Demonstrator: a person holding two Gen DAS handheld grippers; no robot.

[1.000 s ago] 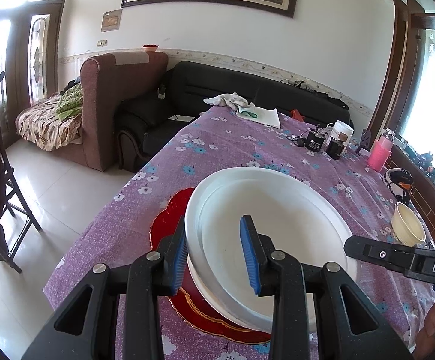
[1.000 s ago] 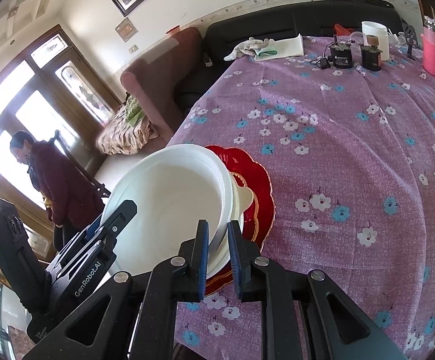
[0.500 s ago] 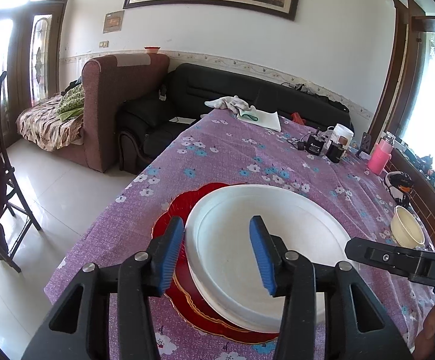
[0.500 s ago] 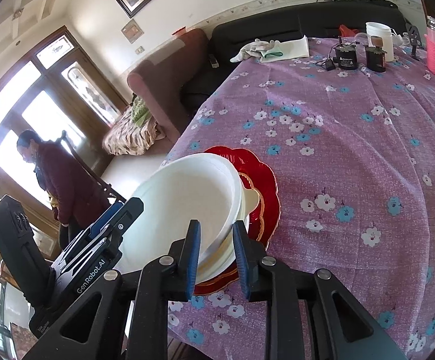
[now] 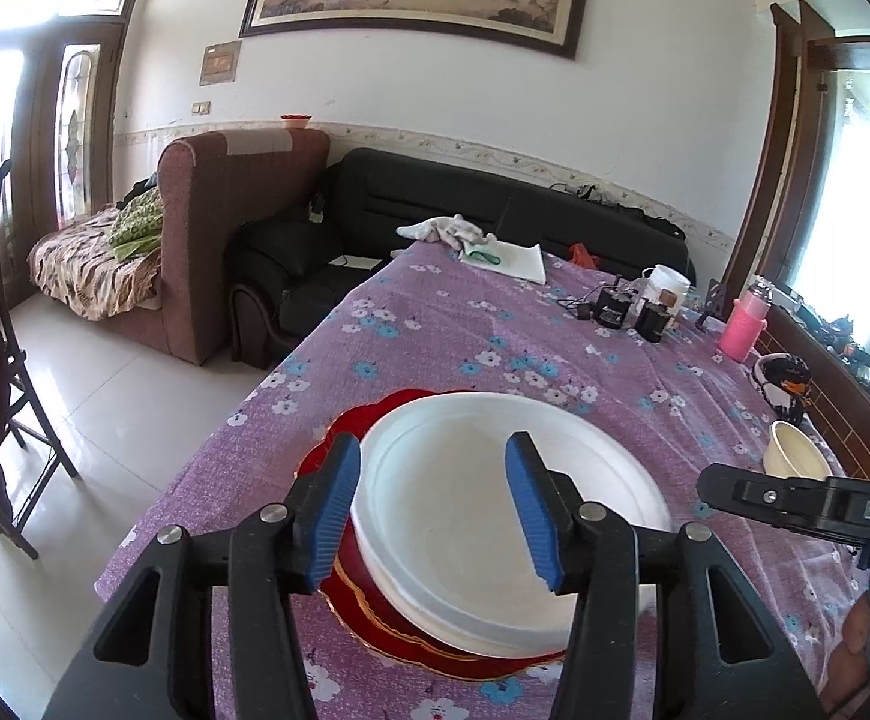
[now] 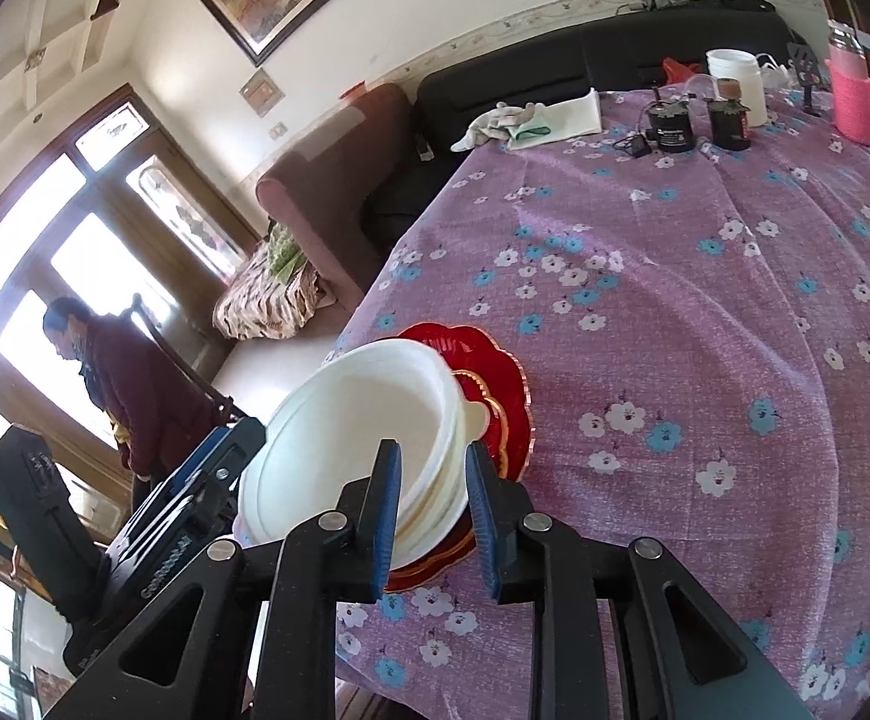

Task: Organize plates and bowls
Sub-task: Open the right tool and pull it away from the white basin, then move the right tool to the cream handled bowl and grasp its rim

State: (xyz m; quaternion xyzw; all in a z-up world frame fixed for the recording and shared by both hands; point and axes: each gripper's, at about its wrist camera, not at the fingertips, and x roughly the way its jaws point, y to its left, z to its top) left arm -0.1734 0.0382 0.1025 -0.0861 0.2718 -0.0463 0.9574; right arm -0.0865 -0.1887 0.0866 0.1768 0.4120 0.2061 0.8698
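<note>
A white plate lies flat on top of a stack of white dishes on a red scalloped plate, near the front corner of the purple flowered table. My left gripper hovers over the plate's near left rim. Its jaws are opening, with the plate between them and neither blue pad touching it. My right gripper straddles the right rim of the white plate. A gap shows on both sides, so it is open. The red plate shows behind the stack.
A small cream bowl and a black-and-white bowl sit at the table's right edge. A pink bottle, dark jars and a cloth stand at the far end. Left of the table are a chair and a person.
The white plate, held tilted a second ago, now lies flat on the stack. Both grippers have spread their jaws and let go of its rim.
</note>
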